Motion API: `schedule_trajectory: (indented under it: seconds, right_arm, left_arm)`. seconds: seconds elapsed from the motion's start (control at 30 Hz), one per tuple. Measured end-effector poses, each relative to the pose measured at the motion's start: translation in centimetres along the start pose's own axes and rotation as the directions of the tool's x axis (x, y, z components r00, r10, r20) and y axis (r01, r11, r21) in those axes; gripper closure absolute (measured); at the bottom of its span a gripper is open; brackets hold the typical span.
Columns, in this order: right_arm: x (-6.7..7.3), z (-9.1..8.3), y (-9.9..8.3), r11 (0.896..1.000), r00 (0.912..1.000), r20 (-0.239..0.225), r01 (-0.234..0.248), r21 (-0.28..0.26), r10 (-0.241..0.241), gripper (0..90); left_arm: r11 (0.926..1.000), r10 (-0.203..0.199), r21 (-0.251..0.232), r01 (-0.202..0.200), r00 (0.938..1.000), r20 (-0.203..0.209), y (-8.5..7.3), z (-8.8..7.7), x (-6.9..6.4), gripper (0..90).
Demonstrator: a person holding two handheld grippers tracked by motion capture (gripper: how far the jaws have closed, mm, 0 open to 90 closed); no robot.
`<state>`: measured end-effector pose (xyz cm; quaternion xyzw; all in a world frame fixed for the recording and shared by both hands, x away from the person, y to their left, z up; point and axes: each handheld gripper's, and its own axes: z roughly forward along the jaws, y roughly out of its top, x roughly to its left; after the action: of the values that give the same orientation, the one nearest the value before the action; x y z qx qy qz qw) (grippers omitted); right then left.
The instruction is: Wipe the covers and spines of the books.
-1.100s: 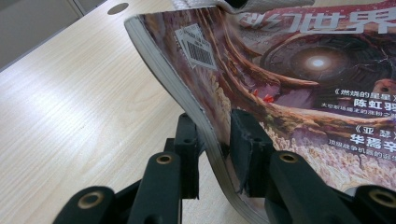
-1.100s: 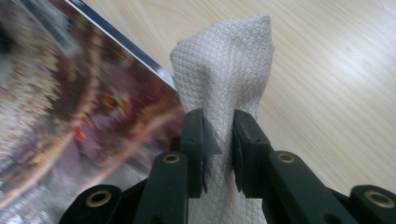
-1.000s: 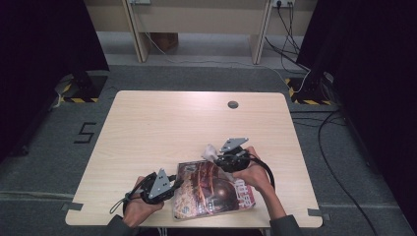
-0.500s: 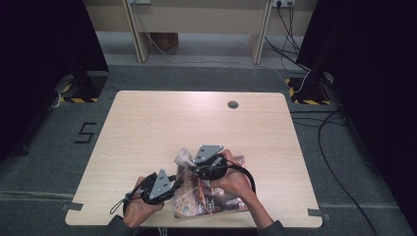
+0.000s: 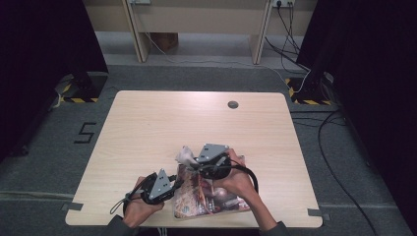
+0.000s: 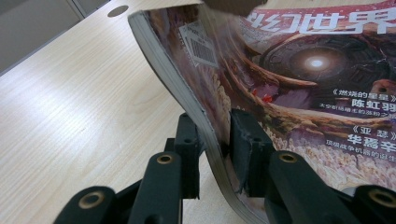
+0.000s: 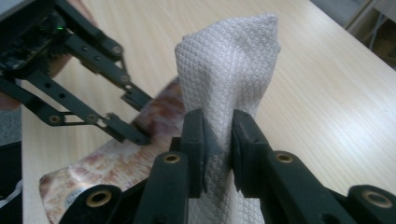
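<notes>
Magazine by the tabletop's near edge in the high view; pinched at its edge by the left hand-held gripper for steadying, in that gripper's view; white cloth clamped in the right hand-held gripper, for wiping the cover.

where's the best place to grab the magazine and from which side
Judging by its pose, the magazine is best taken at its thin side edge, coming in level from the person's left, where the left gripper already pinches it; that edge curls up off the table.
</notes>
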<state>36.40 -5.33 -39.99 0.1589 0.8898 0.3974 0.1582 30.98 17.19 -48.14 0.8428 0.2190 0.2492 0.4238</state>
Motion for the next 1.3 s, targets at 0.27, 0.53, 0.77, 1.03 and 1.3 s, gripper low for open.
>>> schedule_trajectory:
  seconds: [0.27, 0.53, 0.77, 1.03, 1.3]
  right_arm:
    - [-2.4, -1.7, -2.0, 0.996, 0.9938, 0.071, -0.086, 0.003, 0.086, 77.1]
    - [-5.1, -2.8, -5.0, 0.985, 0.9754, 0.144, -0.172, 0.025, 0.167, 77.0]
    - [-6.7, -4.4, -8.0, 0.969, 0.951, 0.205, -0.244, 0.042, 0.231, 77.0]
    - [-8.3, -6.3, -11.9, 0.937, 0.9071, 0.284, -0.342, 0.066, 0.311, 76.9]
    - [-9.8, -7.7, -15.8, 0.897, 0.8541, 0.365, -0.43, 0.096, 0.37, 76.9]
  left_arm:
    - [1.0, 0.001, 0.0, -0.001, 1.0, 0.0, 0.0, 0.0, 0.0, 73.0]
    - [1.0, -0.001, 0.002, 0.001, 1.0, 0.0, 0.0, 0.0, 0.0, 72.9]
    - [1.0, -0.001, 0.001, 0.001, 1.0, 0.001, 0.0, 0.0, 0.0, 72.9]
    - [1.0, -0.003, 0.0, 0.003, 1.0, 0.0, 0.0, 0.0, 0.0, 72.8]
    - [1.0, -0.003, 0.0, 0.003, 1.0, 0.0, 0.0, 0.0, 0.0, 72.8]
